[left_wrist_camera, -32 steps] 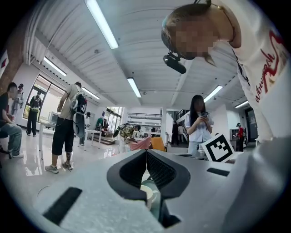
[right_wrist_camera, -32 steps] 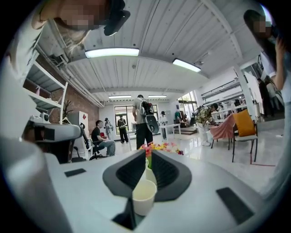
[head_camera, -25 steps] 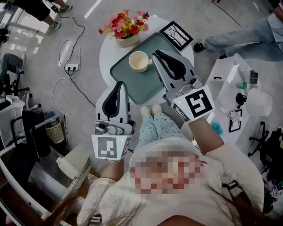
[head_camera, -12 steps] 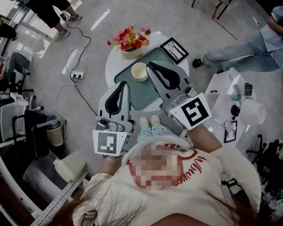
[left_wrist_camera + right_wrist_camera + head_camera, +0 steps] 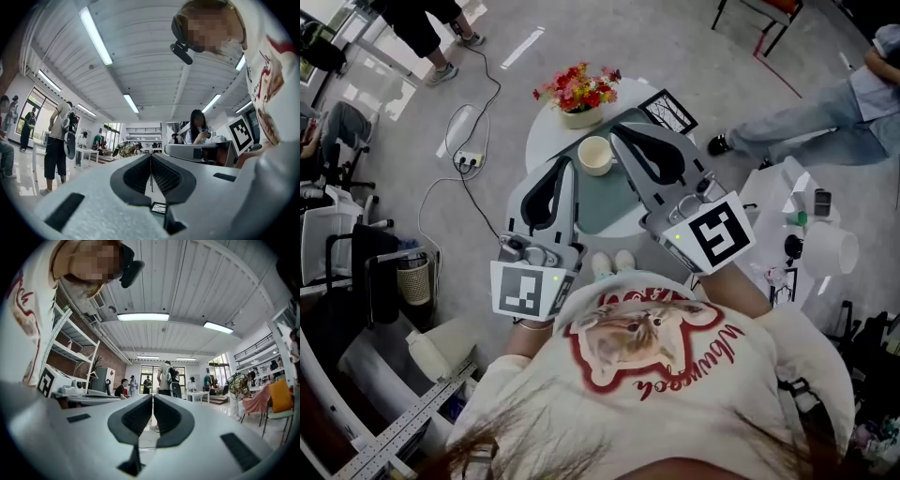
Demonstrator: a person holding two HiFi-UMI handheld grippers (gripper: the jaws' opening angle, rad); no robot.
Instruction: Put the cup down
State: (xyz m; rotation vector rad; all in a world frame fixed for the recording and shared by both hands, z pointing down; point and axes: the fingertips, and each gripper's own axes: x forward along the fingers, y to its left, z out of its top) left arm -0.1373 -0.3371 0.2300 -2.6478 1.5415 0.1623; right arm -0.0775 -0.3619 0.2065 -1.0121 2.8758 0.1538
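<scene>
Left tool (image 5: 564,164) and right tool (image 5: 619,132) — each pressed together, empty — apparently tilted upward.

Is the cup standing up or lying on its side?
Standing up. The cup sits on the green tray, and the head view shows its round open mouth facing straight up.

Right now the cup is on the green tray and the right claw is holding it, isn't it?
No. The cup is on the green tray, but the right claw holds nothing: the right gripper view shows it shut and empty.
</scene>
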